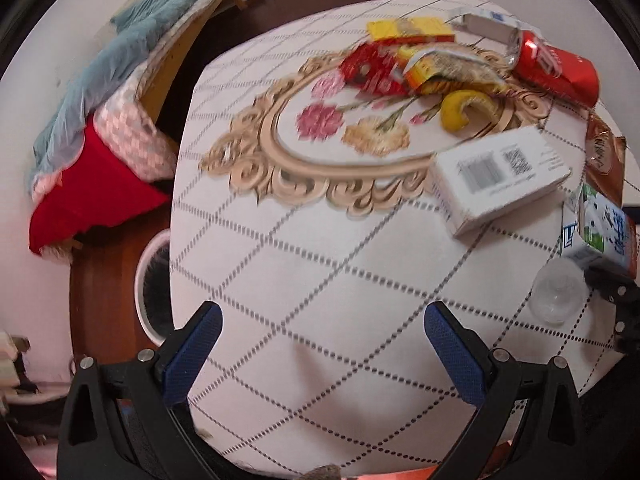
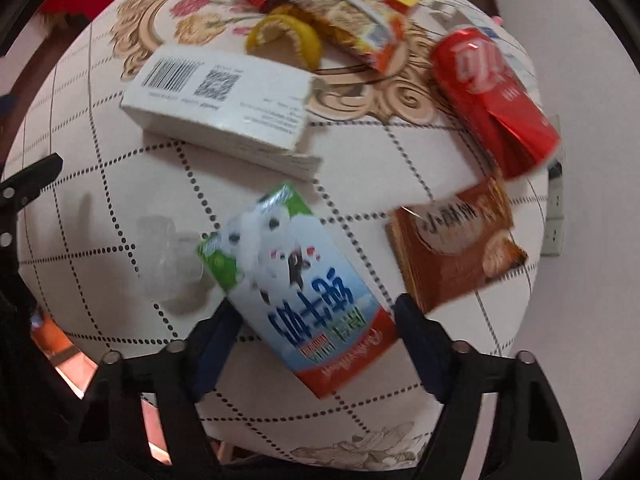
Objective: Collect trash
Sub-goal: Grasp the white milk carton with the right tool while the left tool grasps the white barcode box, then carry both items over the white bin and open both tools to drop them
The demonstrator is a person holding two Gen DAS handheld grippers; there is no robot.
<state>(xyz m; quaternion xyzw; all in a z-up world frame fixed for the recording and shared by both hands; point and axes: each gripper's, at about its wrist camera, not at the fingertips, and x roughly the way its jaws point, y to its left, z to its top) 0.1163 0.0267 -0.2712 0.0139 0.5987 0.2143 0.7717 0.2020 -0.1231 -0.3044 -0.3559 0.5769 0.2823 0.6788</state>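
Note:
Trash lies on a table with a checked, flowered cloth (image 1: 320,300). My right gripper (image 2: 316,324) is shut on a milk carton (image 2: 296,292) and holds it over the table's near edge; the carton also shows in the left wrist view (image 1: 604,228). My left gripper (image 1: 322,320) is open and empty over the bare near part of the cloth. A white box (image 1: 496,180) (image 2: 224,100), a crushed red can (image 1: 556,68) (image 2: 492,96), a lemon peel (image 1: 464,108) (image 2: 284,36), a brown packet (image 2: 456,240) and red and yellow wrappers (image 1: 404,60) lie further in.
A clear plastic cup (image 1: 558,292) (image 2: 168,260) lies beside the carton. A bin with a white rim (image 1: 154,284) stands on the floor left of the table. A bed with a blue blanket (image 1: 132,60) is at the far left. A power strip (image 2: 554,216) lies at the right.

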